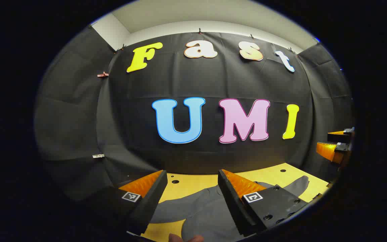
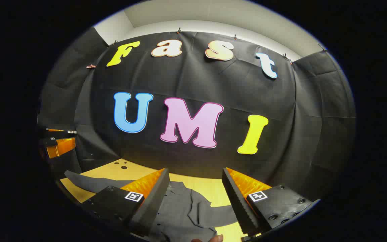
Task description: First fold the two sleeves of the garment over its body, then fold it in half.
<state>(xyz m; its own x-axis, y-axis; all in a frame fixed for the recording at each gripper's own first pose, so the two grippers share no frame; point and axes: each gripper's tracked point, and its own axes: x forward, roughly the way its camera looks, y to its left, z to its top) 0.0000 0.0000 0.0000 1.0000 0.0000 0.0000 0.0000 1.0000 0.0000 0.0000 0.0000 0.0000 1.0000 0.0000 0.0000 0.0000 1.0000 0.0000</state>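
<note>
Left tool [image 1: 190, 181] hangs above the bench, its two wedge-shaped fingers [image 1: 153, 188] spread wide apart with nothing between them, ribbed inner faces catching the light and a small square marker on each block. Below and just past it lies the grey garment [image 1: 203, 211], soft matte cloth spread flat on the smooth yellow bench [image 1: 193, 181], one sleeve [image 1: 294, 185] running out toward the far right edge. The bench top has a few small dark holes near its back. Over in the right gripper view, the right tool [image 2: 195, 181] is likewise held apart and gripping nothing, its saw-toothed finger edges hovering over the shirt's body; small buttons dot the cloth there and a sleeve [image 2: 86, 183] stretches off to the left. A fingertip [image 2: 215, 238] shows at the bottom edge. Each tool shows at the side of the other's view, raised above the bench.
</note>
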